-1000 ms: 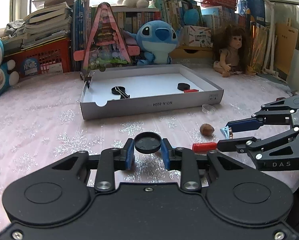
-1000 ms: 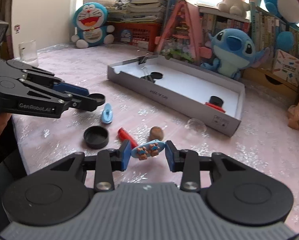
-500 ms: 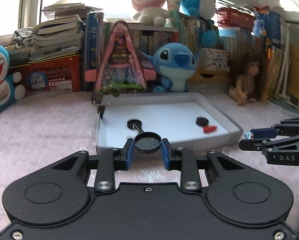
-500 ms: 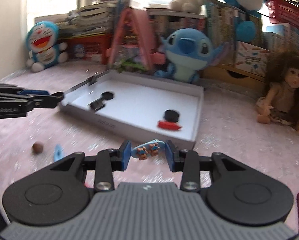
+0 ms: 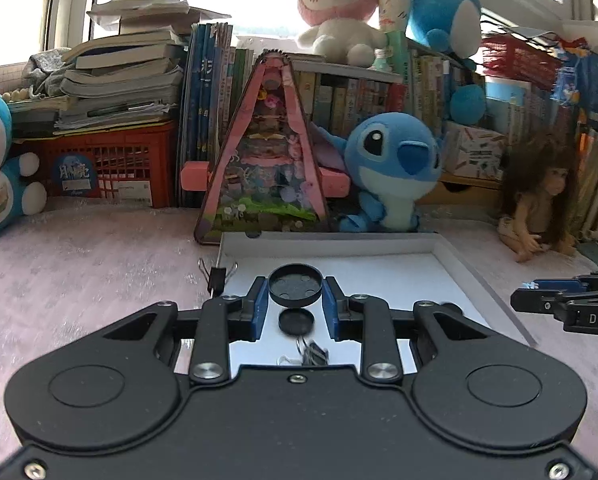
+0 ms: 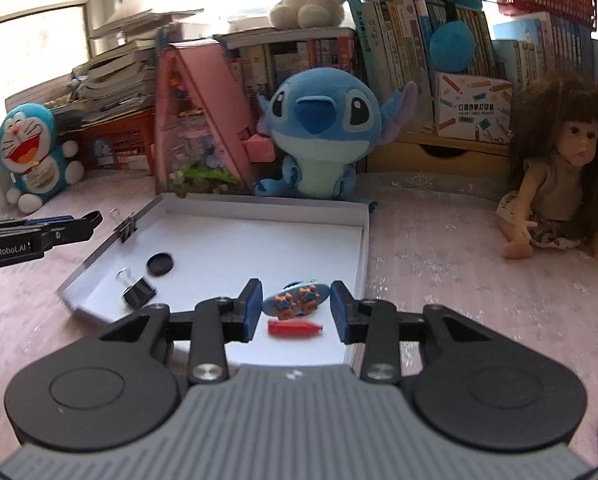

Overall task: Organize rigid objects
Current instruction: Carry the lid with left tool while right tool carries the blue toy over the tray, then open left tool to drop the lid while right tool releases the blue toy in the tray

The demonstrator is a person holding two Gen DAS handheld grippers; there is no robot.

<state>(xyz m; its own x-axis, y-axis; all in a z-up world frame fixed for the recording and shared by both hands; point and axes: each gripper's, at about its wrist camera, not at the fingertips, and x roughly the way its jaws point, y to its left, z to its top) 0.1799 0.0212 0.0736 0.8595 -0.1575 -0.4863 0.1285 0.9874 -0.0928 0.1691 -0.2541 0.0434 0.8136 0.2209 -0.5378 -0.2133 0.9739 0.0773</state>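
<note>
Left claw (image 5: 295, 300) clamped on a black round lid (image 5: 295, 289), above the white tray (image 5: 451, 254). Right claw (image 6: 295, 310) gripping a blue bear clip (image 6: 297, 300); red piece (image 6: 295, 328) in the tray at 6 o'clock of it.

Matt black plastic cap (image 5: 295, 289) at frame centre; below it a smooth white card tray (image 5: 443, 248). The desk (image 5: 79, 264) wears pink cloth with a faint sheen. A glossy red plastic piece (image 6: 295, 328) lies low centre, beside a black metal binder clip (image 6: 138, 292).
</note>
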